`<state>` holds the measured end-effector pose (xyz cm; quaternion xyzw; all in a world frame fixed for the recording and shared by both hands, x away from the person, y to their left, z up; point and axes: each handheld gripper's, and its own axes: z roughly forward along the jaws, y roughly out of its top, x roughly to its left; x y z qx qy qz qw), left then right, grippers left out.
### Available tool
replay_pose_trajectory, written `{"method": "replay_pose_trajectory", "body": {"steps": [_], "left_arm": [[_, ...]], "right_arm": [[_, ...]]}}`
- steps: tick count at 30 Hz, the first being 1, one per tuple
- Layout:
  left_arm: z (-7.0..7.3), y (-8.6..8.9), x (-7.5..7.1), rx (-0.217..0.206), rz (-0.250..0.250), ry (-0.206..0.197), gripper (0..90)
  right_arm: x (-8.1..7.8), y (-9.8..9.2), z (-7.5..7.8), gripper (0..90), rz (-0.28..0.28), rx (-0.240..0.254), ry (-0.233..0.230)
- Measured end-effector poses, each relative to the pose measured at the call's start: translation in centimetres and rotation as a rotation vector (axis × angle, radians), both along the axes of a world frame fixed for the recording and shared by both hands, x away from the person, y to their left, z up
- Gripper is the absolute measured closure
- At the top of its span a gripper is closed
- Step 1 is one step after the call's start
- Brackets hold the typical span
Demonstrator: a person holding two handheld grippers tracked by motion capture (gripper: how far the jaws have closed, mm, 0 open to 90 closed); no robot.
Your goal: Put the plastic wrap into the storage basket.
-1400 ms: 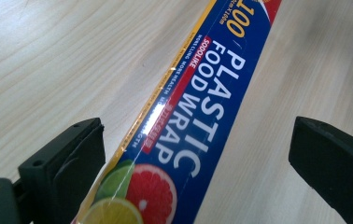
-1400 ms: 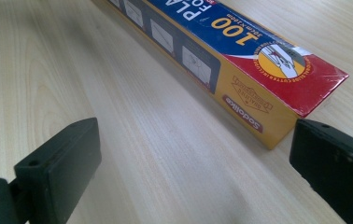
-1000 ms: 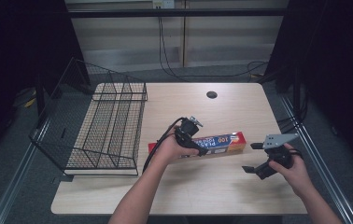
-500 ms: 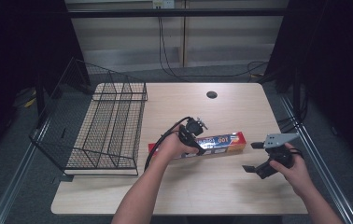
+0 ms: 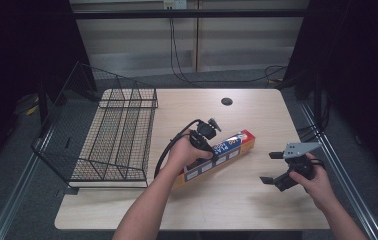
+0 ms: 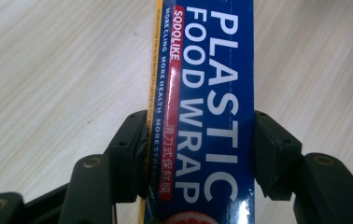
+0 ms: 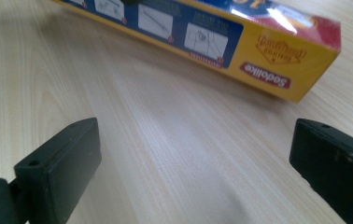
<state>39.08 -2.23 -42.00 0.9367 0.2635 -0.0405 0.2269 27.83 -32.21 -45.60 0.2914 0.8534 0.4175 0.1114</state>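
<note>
A long plastic food wrap box [image 5: 229,147], blue on top with yellow sides and a red end, lies slantwise across the middle of the table, its red end pointing far right. My left gripper [image 5: 203,143] is shut across the box's width; in the left gripper view both jaws press the long sides of the box [image 6: 207,70] around the gripper's midpoint [image 6: 200,154]. My right gripper [image 5: 272,167] is held open to the right of the box, with nothing between its jaws. In the right gripper view the gripper [image 7: 198,163] faces the box's yellow end [image 7: 277,60] across bare wood.
A black wire basket [image 5: 112,140] stands along the left part of the wooden table [image 5: 237,210]. A round cable hole [image 5: 226,101] sits near the table's far edge. Dark floor and cables surround the table.
The box has turned in my left gripper's hold: its red end swung away from the person and its near end came closer. The right gripper has hardly moved.
</note>
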Motion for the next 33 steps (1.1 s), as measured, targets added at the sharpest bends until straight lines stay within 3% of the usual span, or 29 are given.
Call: {"method": "replay_pose_trajectory", "body": {"steps": [6, 13, 16, 33], "left_arm": [[2.0, 1.0, 0.4, -0.007, 0.035, 0.021, 43.9], [4.7, 1.9, 0.7, 0.042, 0.059, 0.014, 43.9], [5.5, 2.3, 0.8, 0.041, 0.074, 0.017, 44.0], [8.5, 4.2, 1.5, 0.027, 0.143, 0.031, 43.9]], "right_arm": [[0.1, 0.0, 0.0, 2.2, -0.002, 0.001, -0.002], [0.0, 0.0, 0.1, 2.2, -0.003, 0.012, -0.001], [0.0, -0.1, 0.2, 2.2, -0.002, 0.013, -0.005], [0.1, -0.1, 0.2, 2.1, 0.001, 0.023, -0.008]]}}
